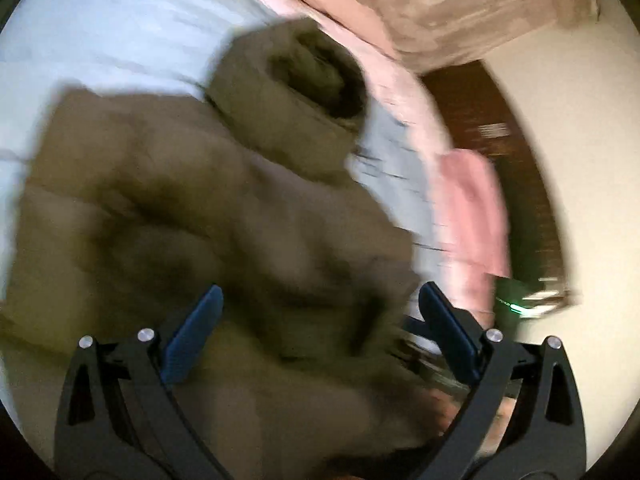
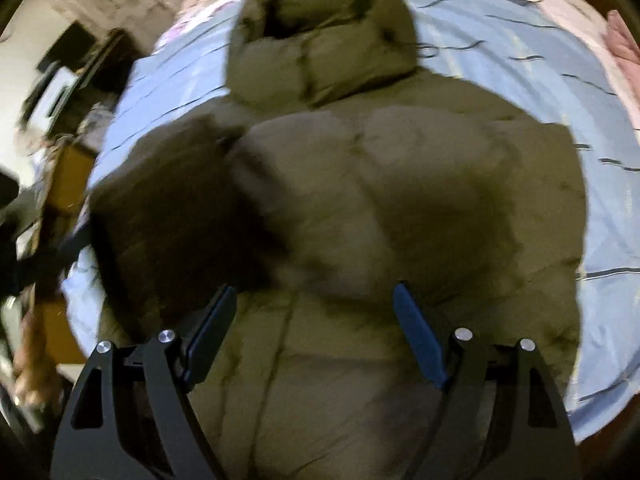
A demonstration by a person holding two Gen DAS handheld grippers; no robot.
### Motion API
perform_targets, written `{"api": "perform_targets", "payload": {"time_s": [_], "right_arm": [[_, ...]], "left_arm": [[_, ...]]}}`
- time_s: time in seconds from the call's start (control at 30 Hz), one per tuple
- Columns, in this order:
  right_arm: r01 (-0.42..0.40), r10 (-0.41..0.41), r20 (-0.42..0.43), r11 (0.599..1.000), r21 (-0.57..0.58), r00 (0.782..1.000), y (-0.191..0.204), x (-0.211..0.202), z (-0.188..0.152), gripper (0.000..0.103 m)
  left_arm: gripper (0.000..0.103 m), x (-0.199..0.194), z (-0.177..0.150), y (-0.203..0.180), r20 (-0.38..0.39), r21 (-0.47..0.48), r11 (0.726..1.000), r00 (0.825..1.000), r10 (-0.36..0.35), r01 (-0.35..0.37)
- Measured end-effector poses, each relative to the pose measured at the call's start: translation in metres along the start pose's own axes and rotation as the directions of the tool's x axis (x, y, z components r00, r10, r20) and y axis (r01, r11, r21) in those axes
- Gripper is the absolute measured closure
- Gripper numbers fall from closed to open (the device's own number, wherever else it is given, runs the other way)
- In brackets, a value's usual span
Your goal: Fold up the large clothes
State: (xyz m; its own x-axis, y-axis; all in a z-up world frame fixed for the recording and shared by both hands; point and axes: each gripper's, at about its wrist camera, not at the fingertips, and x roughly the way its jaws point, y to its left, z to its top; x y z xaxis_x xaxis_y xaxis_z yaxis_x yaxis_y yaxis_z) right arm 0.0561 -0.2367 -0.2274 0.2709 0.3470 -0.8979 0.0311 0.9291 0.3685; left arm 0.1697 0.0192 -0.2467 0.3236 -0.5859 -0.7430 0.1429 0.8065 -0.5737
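We are finding the bed (image 2: 560, 80) filling most of both views, its pale blue striped sheet showing around the garment. A pink patterned cover (image 1: 404, 92) is running along the bed's edge, toward one o'clock in the left wrist view.

The jacket (image 2: 380, 184), an olive padded one, is lying spread on the sheet and taking up the centre of the right wrist view. Its hood (image 2: 320, 36) is sitting at twelve o'clock there, opening upward. One sleeve (image 2: 180, 200) is lying folded across the body at nine o'clock. In the left wrist view we are seeing the same jacket from the side, hood toward one o'clock. Both views are blurred, so we are not reading seams or fastenings.

A pink cloth (image 1: 472, 208) is hanging at the bed's edge at three o'clock in the left wrist view.

The left gripper (image 1: 320, 296) is hovering over the jacket's lower part, fingers standing wide with nothing clamped between them. The right gripper (image 2: 316, 292) is likewise hanging above the jacket, fingers standing wide apart and gripping nothing.
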Motion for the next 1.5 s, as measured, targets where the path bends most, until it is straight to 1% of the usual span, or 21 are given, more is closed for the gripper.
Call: {"api": "perform_targets", "payload": {"time_s": [0.07,0.13,0.2,0.23,0.3,0.37,0.43,0.53,0.6,0.67,0.7,0.73,0.87,1.13,1.17,1.2,1.23,1.3,1.33,1.4,1.5], "right_arm": [[-0.025,0.024,0.019,1.000,0.016,1.000,0.000,-0.004,-0.003,0.022],[-0.075,0.074,0.017,0.997,0.023,0.997,-0.003,0.000,-0.001,0.022],[-0.129,0.129,0.012,0.989,0.069,0.992,-0.009,0.003,0.001,0.022],[-0.153,0.152,0.012,0.983,0.106,0.988,-0.014,0.003,0.001,0.022],[-0.253,0.248,0.052,0.946,0.200,0.967,-0.027,-0.002,0.003,0.022],[-0.317,0.295,0.124,0.917,0.242,0.947,-0.035,-0.013,0.003,0.022],[-0.338,0.305,0.163,0.911,0.237,0.938,-0.037,-0.020,0.006,0.022],[-0.320,0.305,0.107,0.929,0.187,0.946,-0.024,-0.006,0.007,0.022],[-0.288,0.285,0.043,0.944,0.158,0.958,-0.010,0.013,0.005,0.023],[-0.221,0.221,0.014,0.971,0.092,0.975,0.005,0.029,0.007,0.058],[-0.192,0.192,0.014,0.979,0.071,0.981,0.008,0.034,0.010,0.082],[-0.165,0.163,0.031,0.985,0.053,0.986,0.010,0.037,0.015,0.091],[-0.015,0.016,0.117,1.000,-0.014,0.993,0.014,0.041,0.040,0.097],[0.101,-0.098,0.112,0.995,-0.022,0.989,0.010,0.079,0.073,0.097],[0.107,-0.103,0.116,0.994,-0.022,0.988,0.013,0.075,0.072,0.095],[0.102,-0.096,0.134,0.994,-0.038,0.986,0.022,0.062,0.071,0.083],[0.090,-0.080,0.160,0.994,-0.061,0.984,0.029,0.049,0.066,0.057],[0.083,-0.053,0.234,0.989,-0.120,0.971,0.043,0.023,0.055,0.022],[0.085,-0.042,0.255,0.983,-0.160,0.966,0.050,0.012,0.045,0.022],[0.110,-0.058,0.232,0.970,-0.217,0.971,0.057,0.009,0.031,0.023],[0.101,-0.083,0.093,0.971,-0.216,0.992,0.051,0.035,0.023,0.045]], "left_arm": [[0.004,0.001,0.003,0.000,0.045,0.042,0.984,0.985,0.169,-0.171],[0.004,0.004,0.003,-0.002,0.082,0.090,0.932,0.935,0.344,-0.351],[0.004,0.010,0.000,-0.006,0.103,0.163,0.844,0.860,0.500,-0.511],[0.004,0.020,-0.001,-0.008,0.116,0.206,0.773,0.800,0.589,-0.600],[0.004,0.018,-0.009,-0.001,0.131,0.256,0.693,0.734,0.666,-0.674],[0.004,0.020,-0.015,0.009,0.122,0.297,0.640,0.693,0.711,-0.709],[0.004,0.031,-0.016,0.014,0.104,0.320,0.605,0.662,0.742,-0.729],[0.004,0.029,-0.029,0.030,0.066,0.339,0.580,0.633,0.771,-0.741],[0.004,0.039,-0.029,0.040,0.002,0.333,0.595,0.632,0.775,-0.731],[0.004,0.043,-0.029,0.049,-0.045,0.318,0.617,0.639,0.768,-0.720],[0.004,0.044,-0.032,0.053,-0.059,0.313,0.622,0.639,0.767,-0.718],[0.004,0.045,-0.032,0.055,-0.063,0.312,0.619,0.635,0.770,-0.721],[0.004,0.049,-0.029,0.067,-0.062,0.304,0.596,0.608,0.791,-0.744],[0.002,0.057,-0.022,0.080,-0.054,0.270,0.596,0.606,0.794,-0.757],[0.002,0.053,-0.021,0.077,-0.041,0.257,0.607,0.619,0.784,-0.752],[0.003,0.045,-0.020,0.072,-0.016,0.244,0.627,0.643,0.765,-0.740],[0.003,0.032,-0.019,0.062,0.029,0.233,0.661,0.684,0.728,-0.713],[0.003,0.013,-0.020,0.046,0.091,0.237,0.713,0.746,0.660,-0.660],[0.003,0.004,-0.023,0.037,0.117,0.252,0.735,0.774,0.623,-0.629],[0.003,0.000,-0.027,0.027,0.135,0.280,0.750,0.798,0.587,-0.599],[0.003,0.013,-0.034,0.024,0.086,0.318,0.761,0.817,0.570,-0.565]]}}
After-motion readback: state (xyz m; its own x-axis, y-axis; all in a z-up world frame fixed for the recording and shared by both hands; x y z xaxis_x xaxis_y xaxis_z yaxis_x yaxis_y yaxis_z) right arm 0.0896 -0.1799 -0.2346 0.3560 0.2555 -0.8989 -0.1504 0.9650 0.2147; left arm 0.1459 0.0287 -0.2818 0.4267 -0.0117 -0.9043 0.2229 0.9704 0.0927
